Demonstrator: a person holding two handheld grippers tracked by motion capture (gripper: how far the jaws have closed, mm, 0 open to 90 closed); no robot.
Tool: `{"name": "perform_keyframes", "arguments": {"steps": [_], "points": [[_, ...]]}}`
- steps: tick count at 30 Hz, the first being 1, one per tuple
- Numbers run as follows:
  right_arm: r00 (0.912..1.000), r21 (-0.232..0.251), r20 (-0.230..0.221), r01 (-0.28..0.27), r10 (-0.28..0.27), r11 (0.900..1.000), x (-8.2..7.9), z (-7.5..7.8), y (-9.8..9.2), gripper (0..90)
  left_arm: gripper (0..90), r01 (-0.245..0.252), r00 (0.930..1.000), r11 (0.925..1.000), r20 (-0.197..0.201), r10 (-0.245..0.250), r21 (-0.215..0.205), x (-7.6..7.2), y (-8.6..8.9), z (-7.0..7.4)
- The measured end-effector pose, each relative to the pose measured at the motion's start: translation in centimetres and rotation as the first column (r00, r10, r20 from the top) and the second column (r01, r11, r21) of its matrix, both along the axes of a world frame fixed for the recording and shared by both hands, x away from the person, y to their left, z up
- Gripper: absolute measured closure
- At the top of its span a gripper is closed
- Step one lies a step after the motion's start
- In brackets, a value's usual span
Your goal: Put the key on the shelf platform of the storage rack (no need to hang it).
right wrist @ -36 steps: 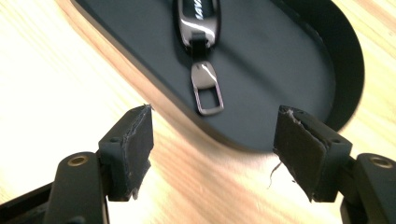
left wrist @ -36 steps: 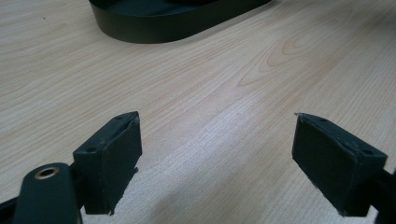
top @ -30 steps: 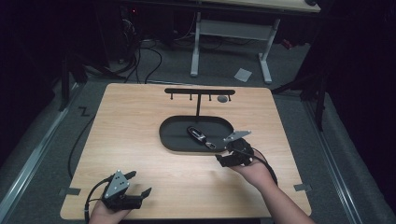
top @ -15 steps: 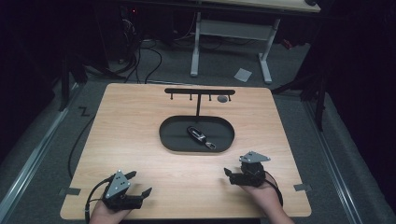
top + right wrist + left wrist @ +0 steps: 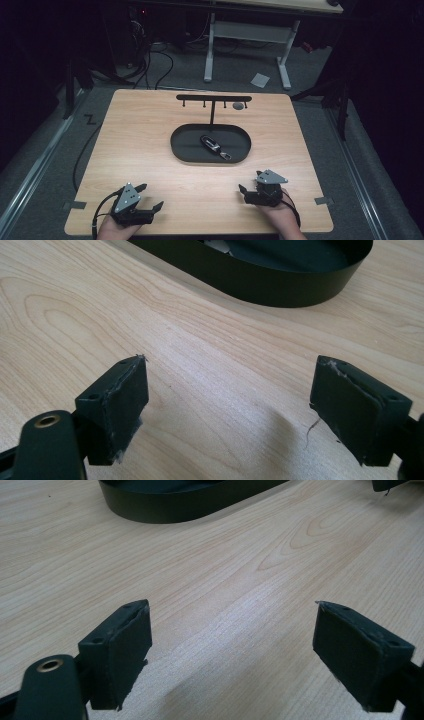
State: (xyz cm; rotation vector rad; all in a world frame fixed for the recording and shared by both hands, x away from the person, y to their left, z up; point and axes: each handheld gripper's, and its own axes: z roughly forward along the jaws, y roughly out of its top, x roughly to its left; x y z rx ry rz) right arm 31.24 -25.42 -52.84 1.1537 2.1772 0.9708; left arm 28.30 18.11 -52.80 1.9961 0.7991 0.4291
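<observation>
Both hand-held grippers, left [image 5: 142, 200] and right [image 5: 250, 192], are resting spread empty on the table [image 5: 150, 145], seemingly idling between steps, the tray [image 5: 185, 145] at twelve o'clock.

1. Bare table [image 5: 150, 150] surface lies between the two hand-held grippers and the oval black tray [image 5: 182, 150], unobstructed.
2. The tray's raised wall blocks low travel across the table centre.
3. A T-shaped rack [image 5: 213, 100] stands upright just behind the tray, barring the far centre.
4. Open strips of table run along the left and right of the tray.
</observation>
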Motion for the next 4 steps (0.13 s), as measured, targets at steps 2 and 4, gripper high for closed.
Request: {"name": "perform_keyframes", "arguments": {"steps": [2, 4], "points": [[1.0000, 0.006, 0.000, 0.009, -0.009, 1.000, 0.01, 0.03, -0.29, 15.8, 16.5, 0.001, 1.0000, 1.0000, 0.000, -0.001, 0.001, 0.01, 0.02, 0.00], [0.9999, 0.004, 0.002, 0.013, -0.013, 1.000, 0.05, 0.05, -0.42, 15.7, 16.5, 0.002, 1.0000, 1.0000, 0.001, -0.002, -0.001, 0.02, 0.03, 0.01]]}}
